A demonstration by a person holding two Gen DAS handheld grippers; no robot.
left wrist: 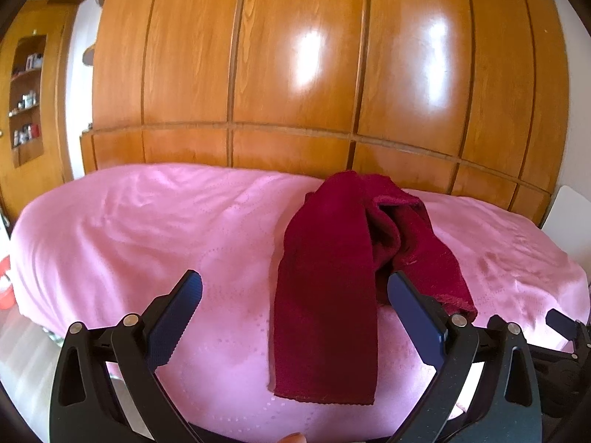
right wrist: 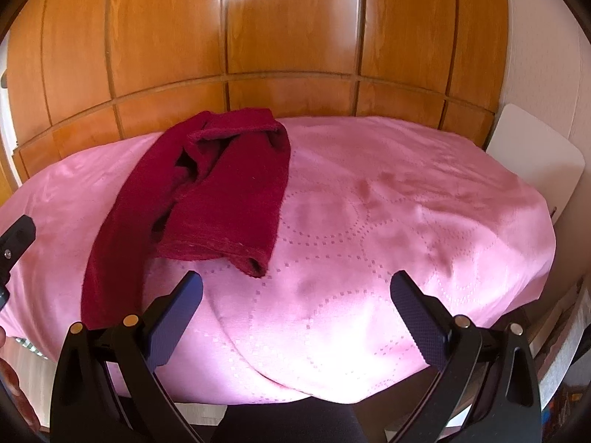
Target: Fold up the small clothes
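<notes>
A dark red garment (left wrist: pixel 332 277) lies crumpled on a pink cloth-covered table (left wrist: pixel 147 240), one long strip running toward the near edge. My left gripper (left wrist: pixel 295 291) is open and empty, its fingers straddling that strip just above the cloth. In the right wrist view the garment (right wrist: pixel 207 192) lies at the left, its folded end near my left fingertip. My right gripper (right wrist: pixel 295 288) is open and empty over bare pink cloth (right wrist: pixel 406 221), to the right of the garment. The right gripper's tip (left wrist: pixel 561 323) shows at the left view's right edge.
A wooden panelled wardrobe (left wrist: pixel 295 74) stands close behind the table. A white chair back (right wrist: pixel 535 162) stands at the table's right end. A shelf niche with small items (left wrist: pixel 27 99) is at the far left. The table's near edge falls away below the grippers.
</notes>
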